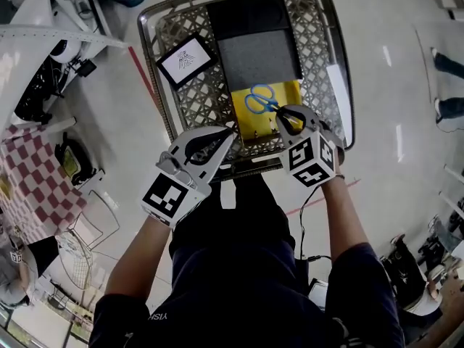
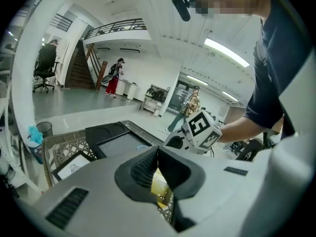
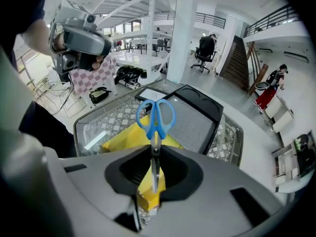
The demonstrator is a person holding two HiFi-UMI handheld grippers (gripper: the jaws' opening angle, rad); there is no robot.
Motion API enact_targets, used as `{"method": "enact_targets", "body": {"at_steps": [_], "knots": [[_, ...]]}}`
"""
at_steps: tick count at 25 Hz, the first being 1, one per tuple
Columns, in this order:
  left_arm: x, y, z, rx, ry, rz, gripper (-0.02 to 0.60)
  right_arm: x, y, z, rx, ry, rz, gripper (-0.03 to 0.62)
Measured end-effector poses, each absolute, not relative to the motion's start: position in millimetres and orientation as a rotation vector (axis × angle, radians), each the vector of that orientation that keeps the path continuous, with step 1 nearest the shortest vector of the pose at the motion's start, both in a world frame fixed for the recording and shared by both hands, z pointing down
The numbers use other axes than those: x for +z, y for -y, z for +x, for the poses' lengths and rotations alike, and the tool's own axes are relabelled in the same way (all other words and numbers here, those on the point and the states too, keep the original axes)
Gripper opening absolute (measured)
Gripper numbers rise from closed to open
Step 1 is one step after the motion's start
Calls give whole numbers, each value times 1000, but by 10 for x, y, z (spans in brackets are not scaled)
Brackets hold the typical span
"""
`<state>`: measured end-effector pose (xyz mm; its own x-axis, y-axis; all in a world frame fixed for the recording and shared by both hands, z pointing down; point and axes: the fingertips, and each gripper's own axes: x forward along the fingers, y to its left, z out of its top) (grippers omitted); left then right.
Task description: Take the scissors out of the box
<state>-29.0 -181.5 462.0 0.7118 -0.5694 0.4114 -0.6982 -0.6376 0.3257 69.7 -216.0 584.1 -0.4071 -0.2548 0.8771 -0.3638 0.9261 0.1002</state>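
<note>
Scissors [image 3: 156, 127] in right gripper [image 3: 154, 177], above box [image 3: 118, 141].
Blades pinched between jaws, blue handles pointing away; left gripper [image 2: 158, 154] jaws together by box edge.

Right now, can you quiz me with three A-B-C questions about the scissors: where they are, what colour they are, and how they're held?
1. Where are the scissors?
A. on the floor
B. in the right gripper, above the yellow box
C. on the framed picture
2. What colour are the handles?
A. red
B. blue
C. green
3. The right gripper's jaws are:
A. wide open, empty
B. half open, touching nothing
C. shut on the blades
Answers: 1 B, the blades sit between its jaws over the box; 2 B, both loops are blue; 3 C, the pads press the blades.
</note>
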Motion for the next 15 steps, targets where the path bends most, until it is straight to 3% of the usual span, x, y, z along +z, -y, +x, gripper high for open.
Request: {"method": "enact_targets", "body": {"at_steps": [15], "knots": [[4078,1839,-336,403,1015,2548,25,4761,2274,620,31,2155,633,74]]}}
